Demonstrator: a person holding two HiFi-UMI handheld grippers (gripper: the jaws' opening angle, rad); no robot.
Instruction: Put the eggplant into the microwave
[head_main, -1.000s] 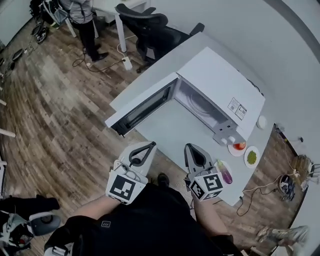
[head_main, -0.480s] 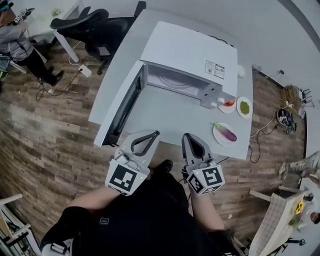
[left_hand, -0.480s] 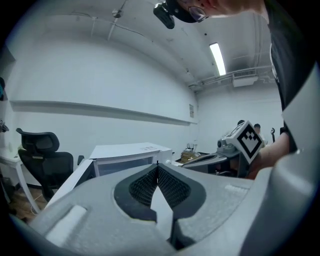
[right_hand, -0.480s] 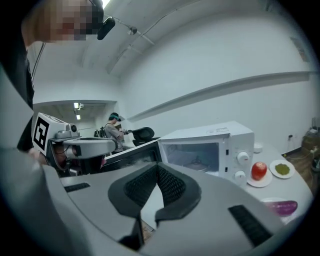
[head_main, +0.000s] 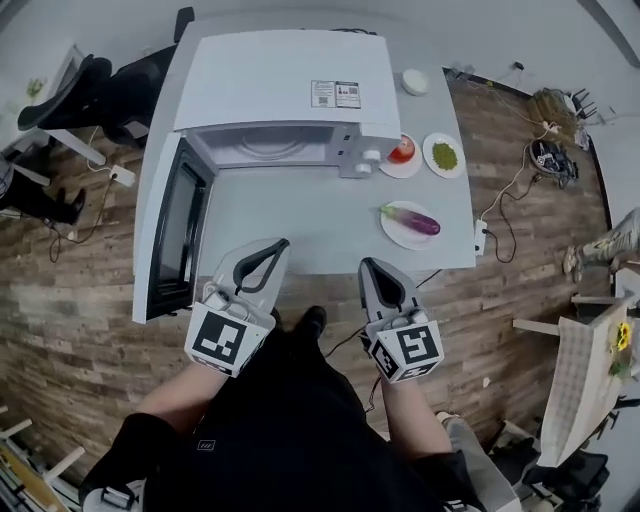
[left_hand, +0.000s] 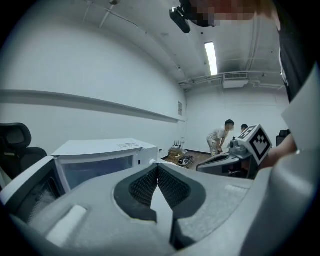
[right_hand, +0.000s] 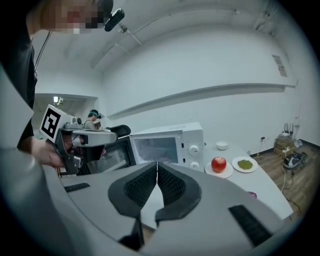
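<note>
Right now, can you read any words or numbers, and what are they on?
Label on the microwave: print too small to read.
Cubes on the left gripper and right gripper: black square patterns, no words.
No other text shows.

Extras on our table (head_main: 300, 225)
At one o'clock we see a red apple (head_main: 401, 150), green-filled plate (head_main: 444, 155), white bowl (head_main: 415, 82); black chair (head_main: 110, 95) at ten.
</note>
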